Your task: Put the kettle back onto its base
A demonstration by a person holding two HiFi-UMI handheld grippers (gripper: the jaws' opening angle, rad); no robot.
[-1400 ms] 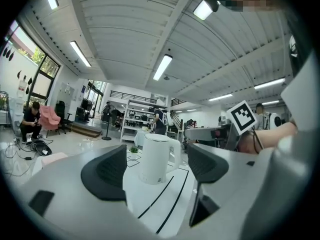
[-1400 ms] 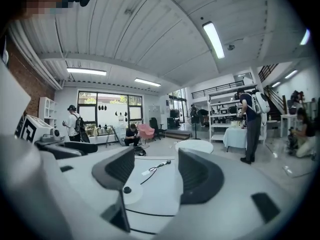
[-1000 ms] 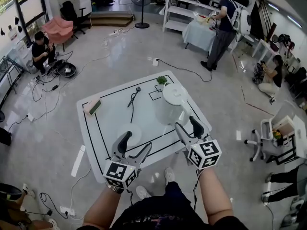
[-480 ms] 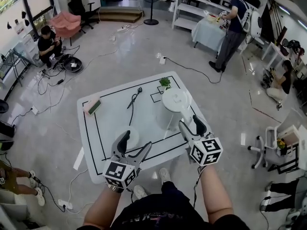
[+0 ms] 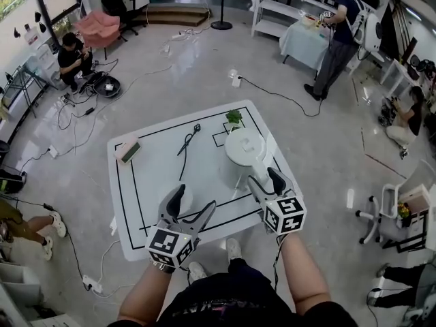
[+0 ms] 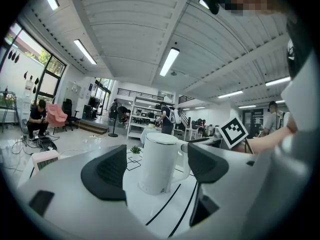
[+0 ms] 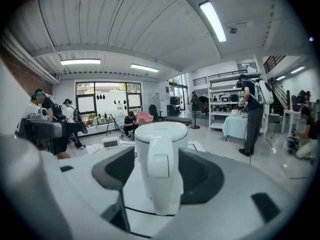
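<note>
The white kettle (image 5: 243, 155) stands upright on the white table (image 5: 150, 176), right of the middle, handle toward me. My right gripper (image 5: 263, 177) is open just behind it. In the right gripper view the handle (image 7: 160, 176) sits between the two spread jaws of the right gripper (image 7: 161, 181), and no contact shows. The left gripper (image 5: 194, 199) is open and empty over the table's near edge. The left gripper view shows the kettle (image 6: 160, 161) ahead of the left gripper (image 6: 157, 173). A flat round white base (image 5: 188, 193) lies by the left jaws, partly hidden.
On the table are a small green plant (image 5: 234, 116) at the far edge, a black cord (image 5: 187, 142) and a small clock (image 5: 128, 149) at the left. Black lines mark the tabletop. Cables run over the floor, and people sit and stand further off.
My right gripper has closed in on the kettle, so the handle now sits between its jaws. The left gripper has barely moved. The kettle stands where it was.
</note>
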